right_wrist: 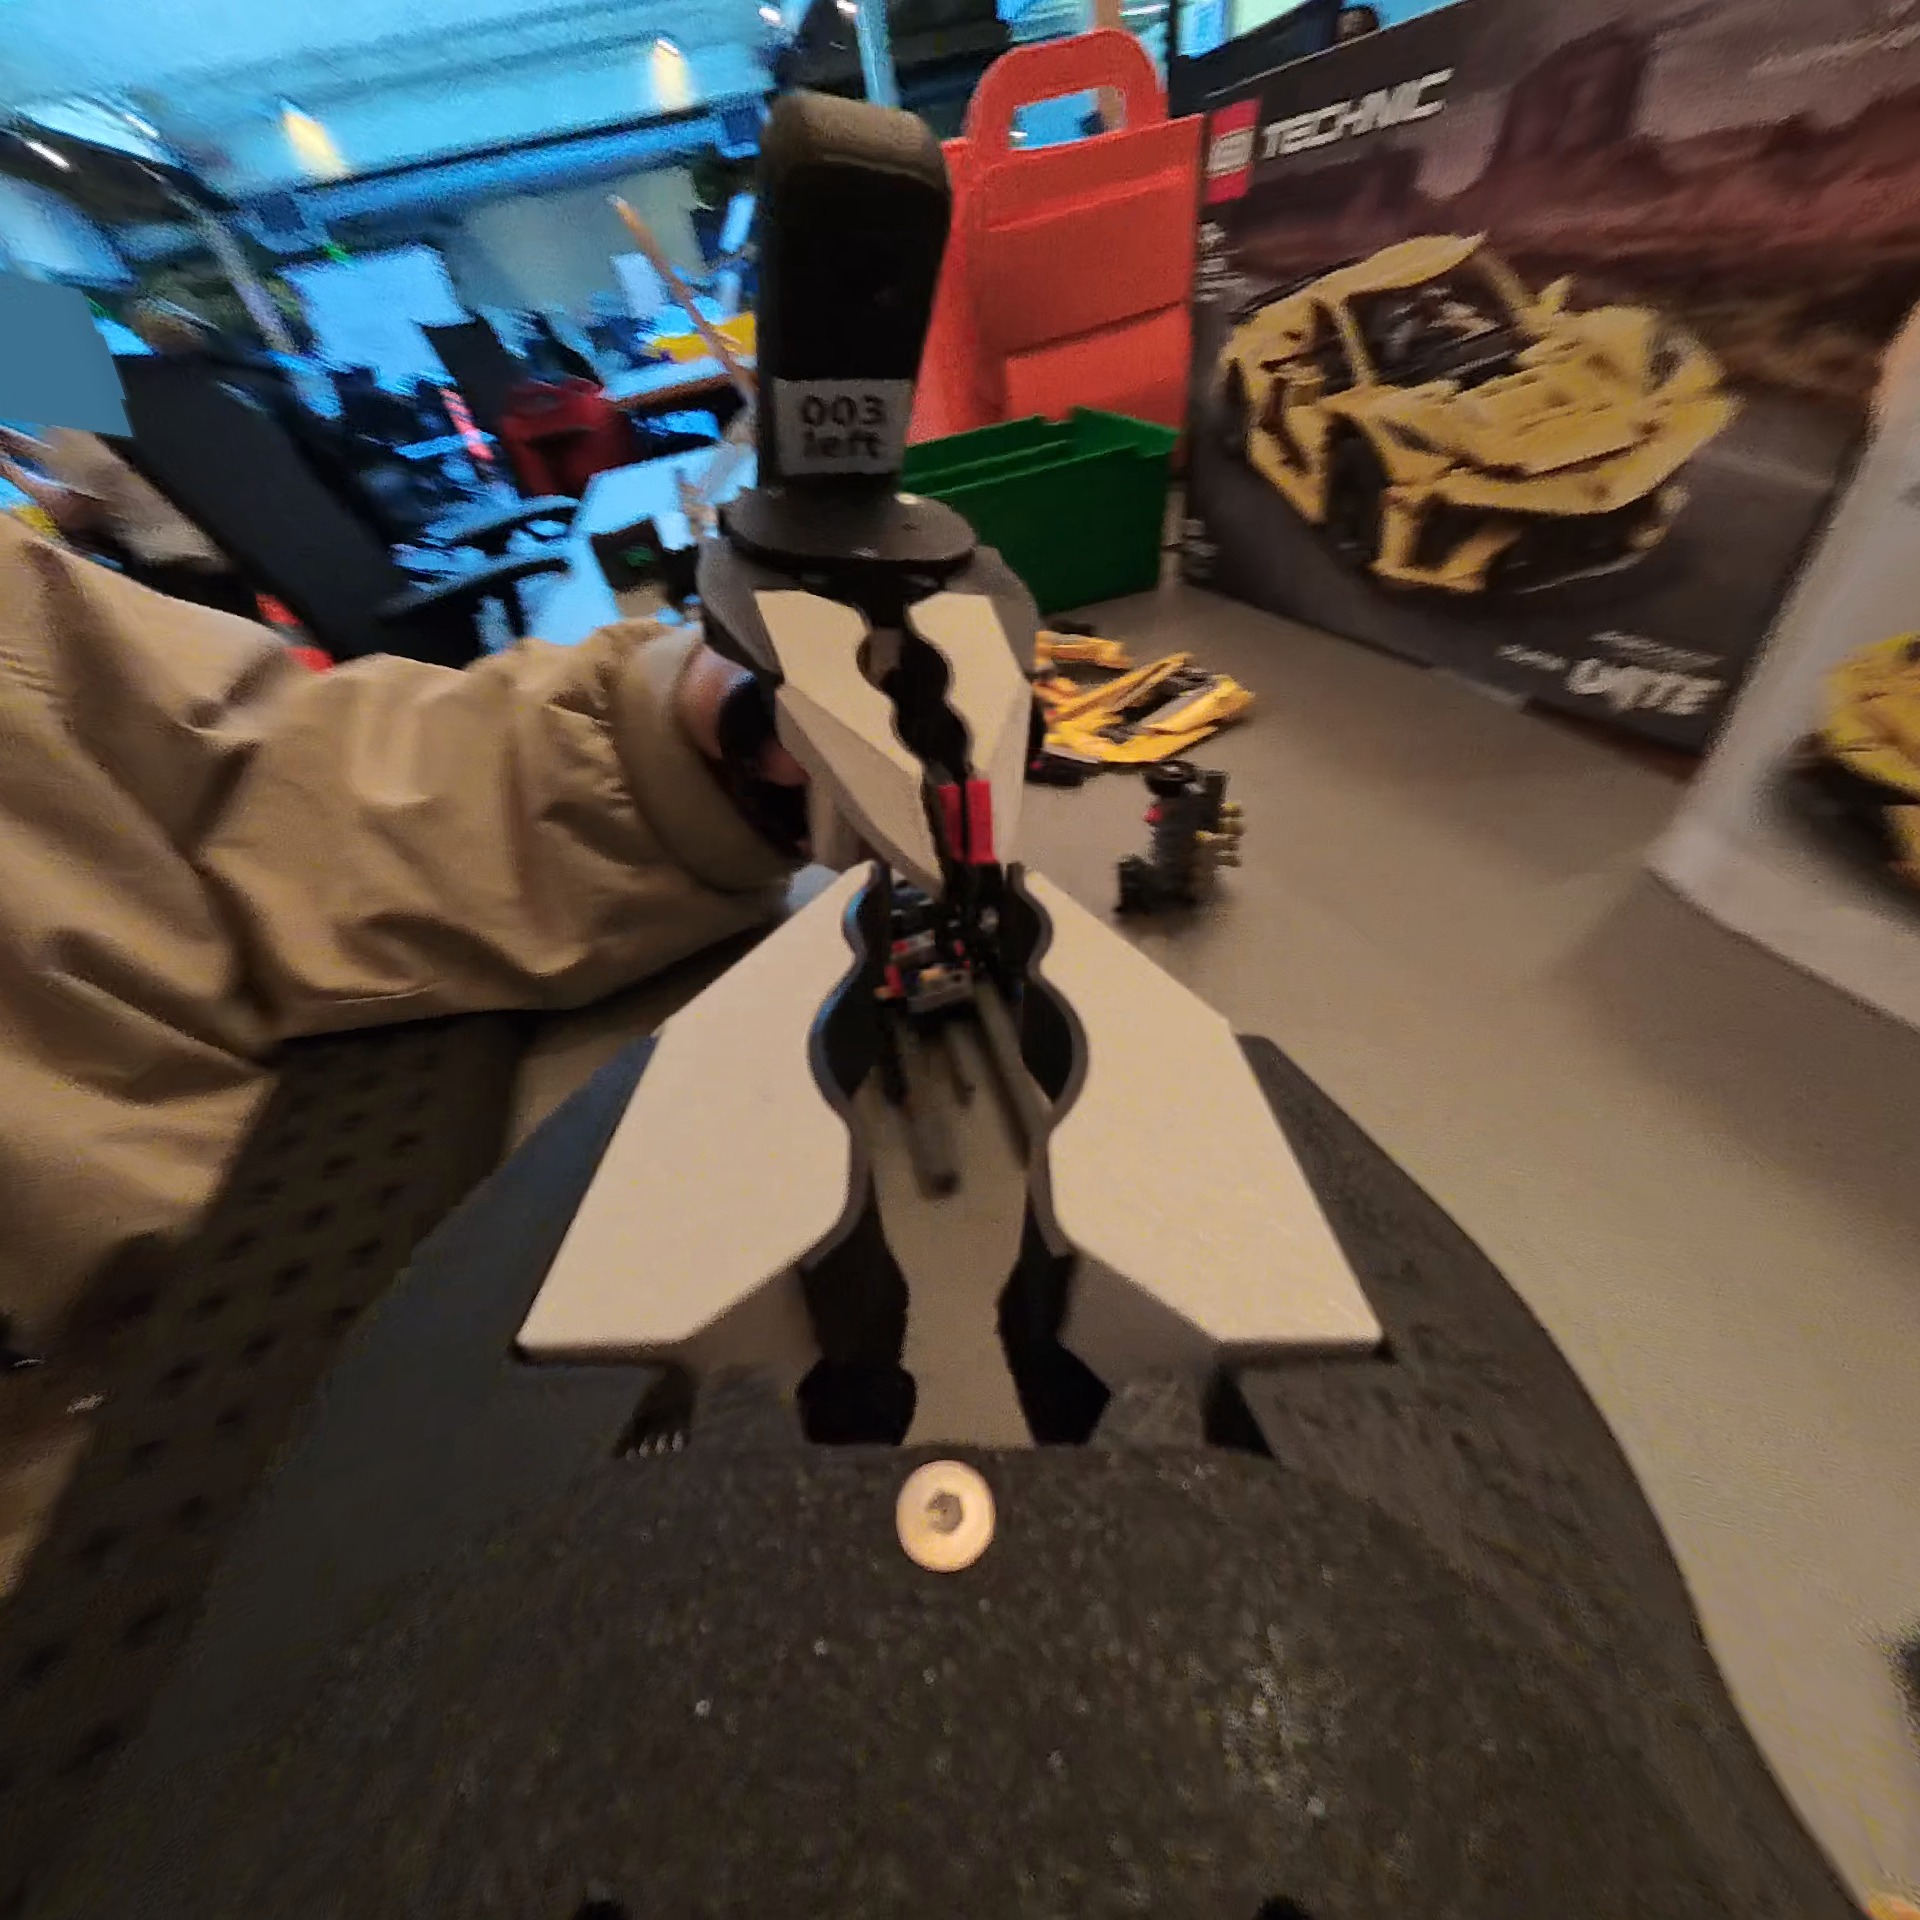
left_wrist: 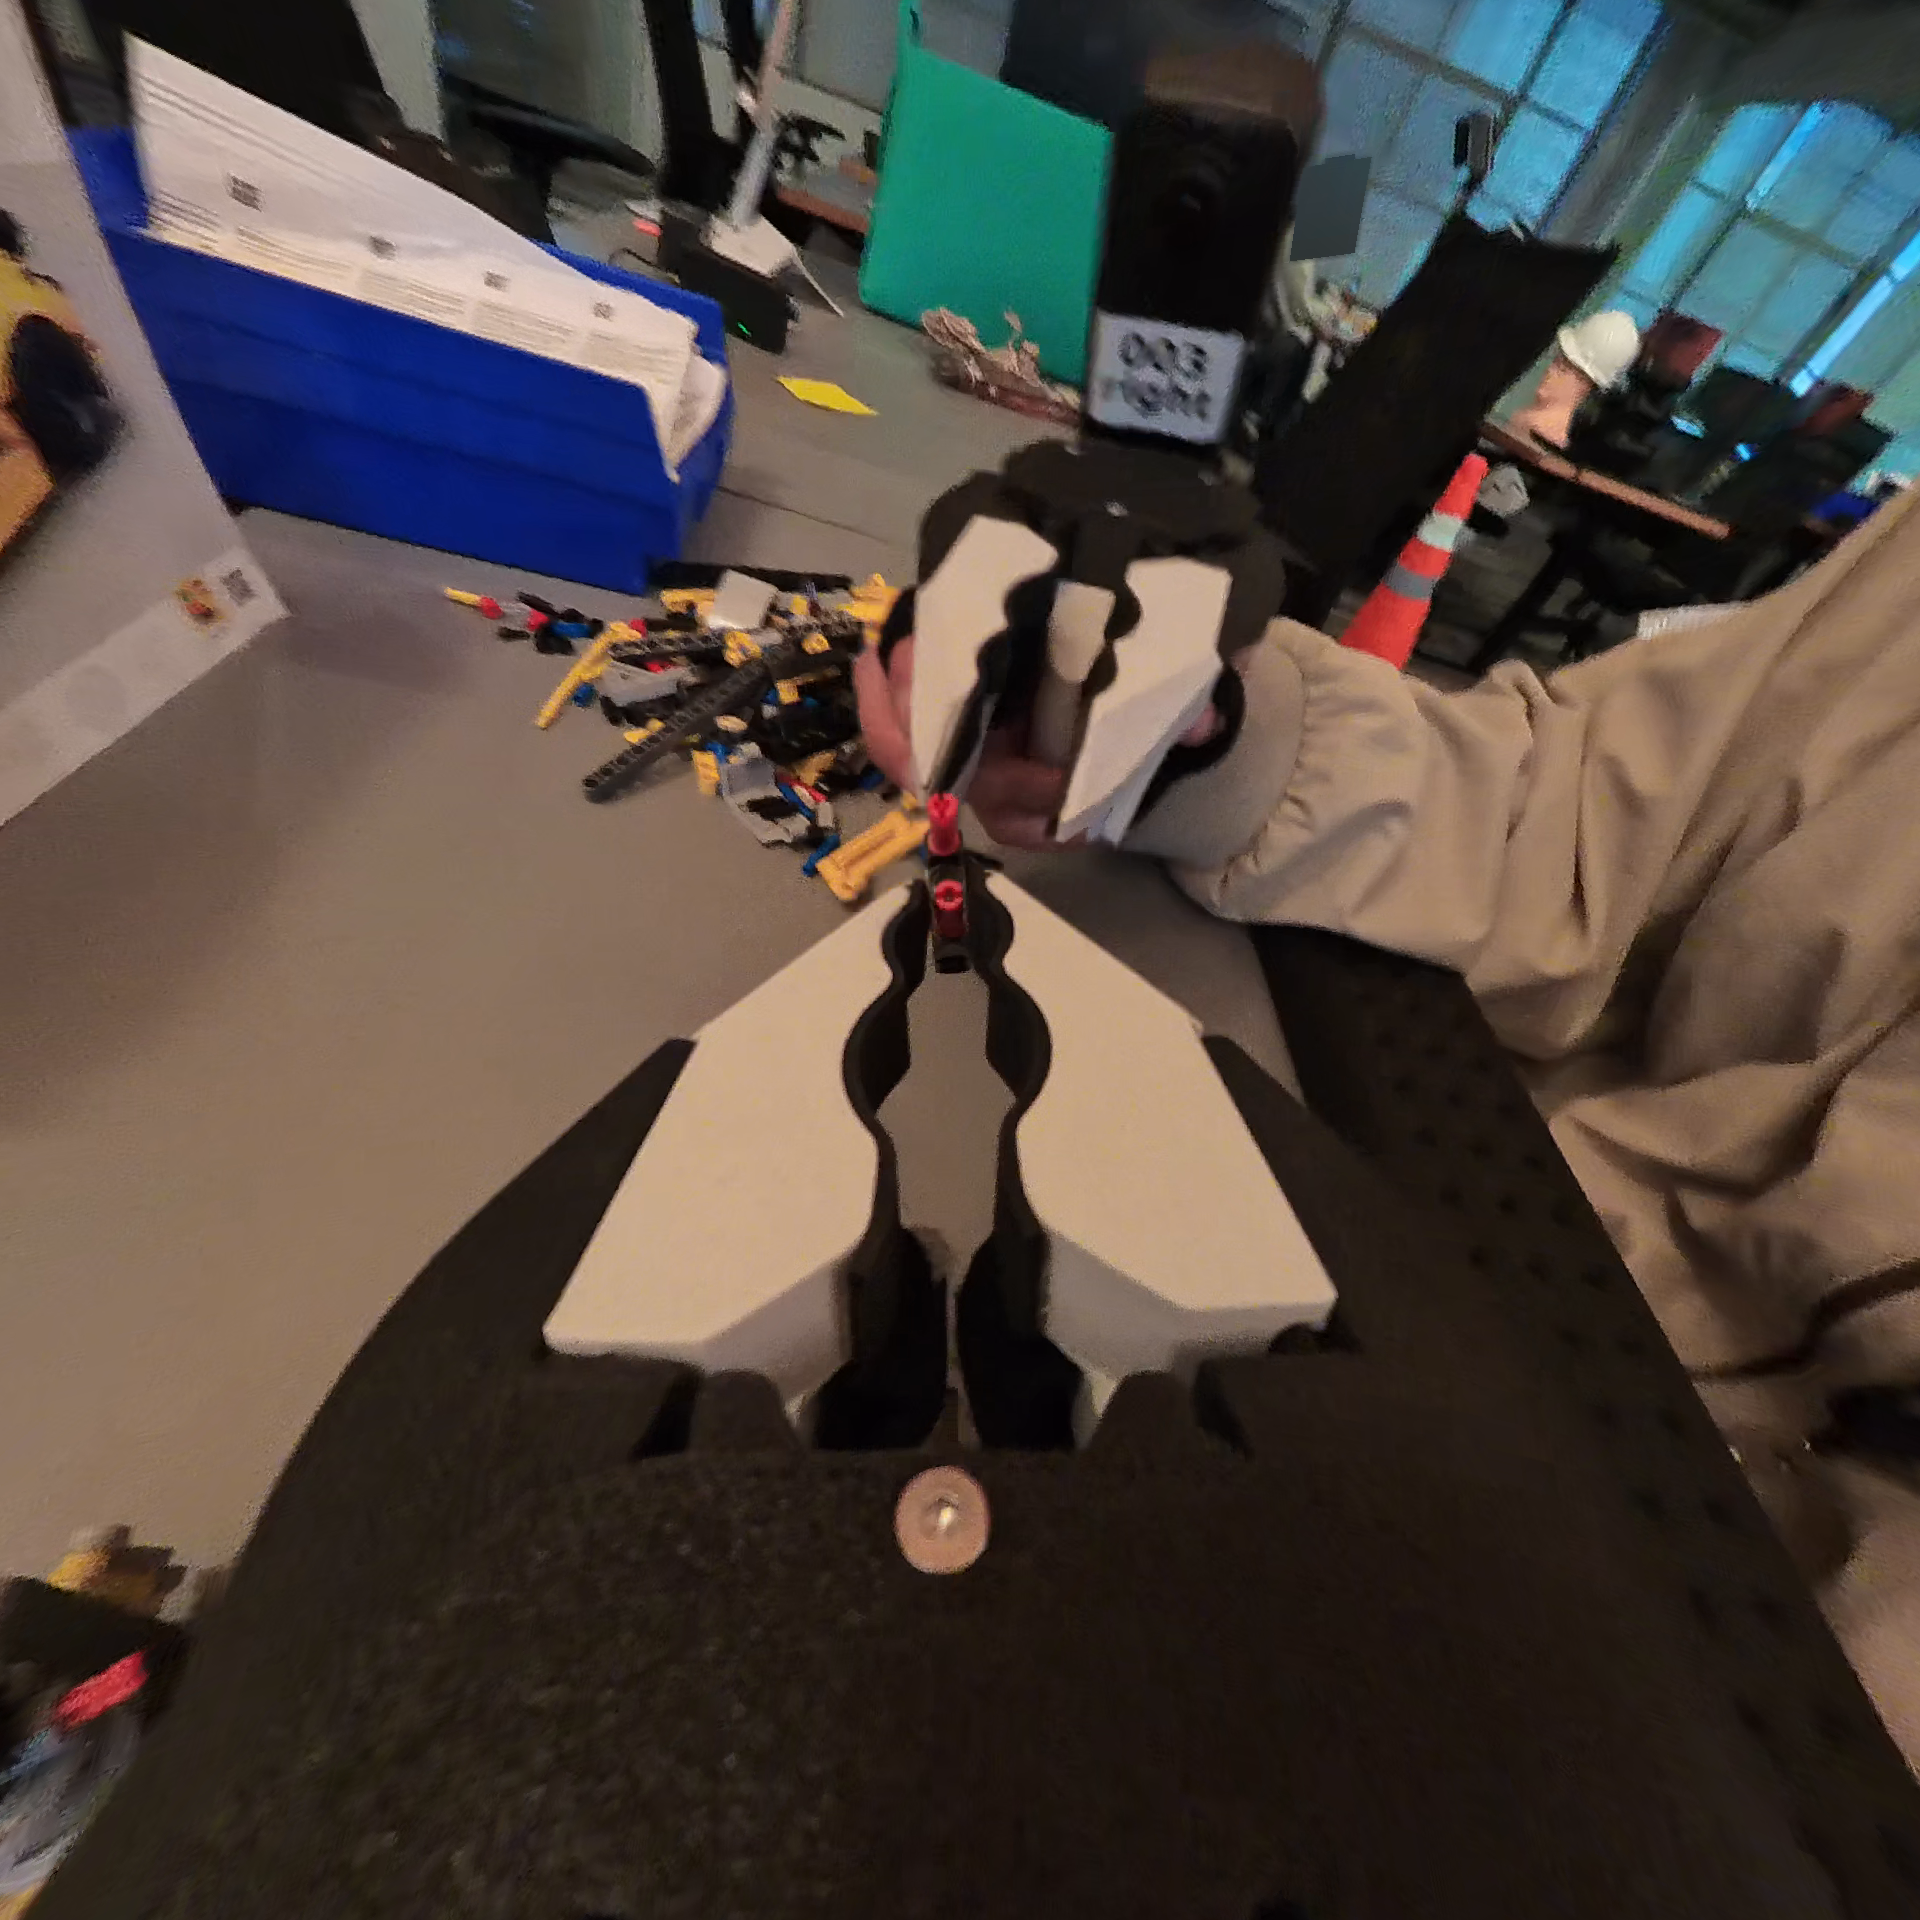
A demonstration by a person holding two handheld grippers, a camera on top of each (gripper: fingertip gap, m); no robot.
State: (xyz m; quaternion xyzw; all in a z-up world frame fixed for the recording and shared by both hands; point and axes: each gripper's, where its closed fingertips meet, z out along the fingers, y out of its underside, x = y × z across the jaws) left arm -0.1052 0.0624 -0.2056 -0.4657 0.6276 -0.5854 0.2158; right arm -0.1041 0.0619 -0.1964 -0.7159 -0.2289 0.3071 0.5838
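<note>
My left gripper (left_wrist: 951, 896) is shut on a small red and black connector piece (left_wrist: 947, 902), held above the grey table (left_wrist: 312, 987). My right gripper (right_wrist: 945, 888) faces it tip to tip and is shut on a small black assembly (right_wrist: 932, 956) with grey axles (right_wrist: 935, 1127) running back between its fingers. In the left wrist view the right gripper (left_wrist: 1003, 812) hangs just above the left's tips, with a red stub (left_wrist: 940, 821) at its tip. In the right wrist view the left gripper (right_wrist: 961, 852) shows the red piece (right_wrist: 966, 821) touching the black assembly.
A pile of yellow, black and blue building pieces (left_wrist: 727, 686) lies behind the grippers. A blue bin of booklets (left_wrist: 416, 416) stands at the back left. A box picturing a yellow car (right_wrist: 1507, 416), a green bin (right_wrist: 1039, 499), yellow panels (right_wrist: 1143, 707) and a small black sub-assembly (right_wrist: 1174, 842) stand opposite. Left tips and right tips are each some 40 cm from the yellow car (right_wrist: 1507, 416).
</note>
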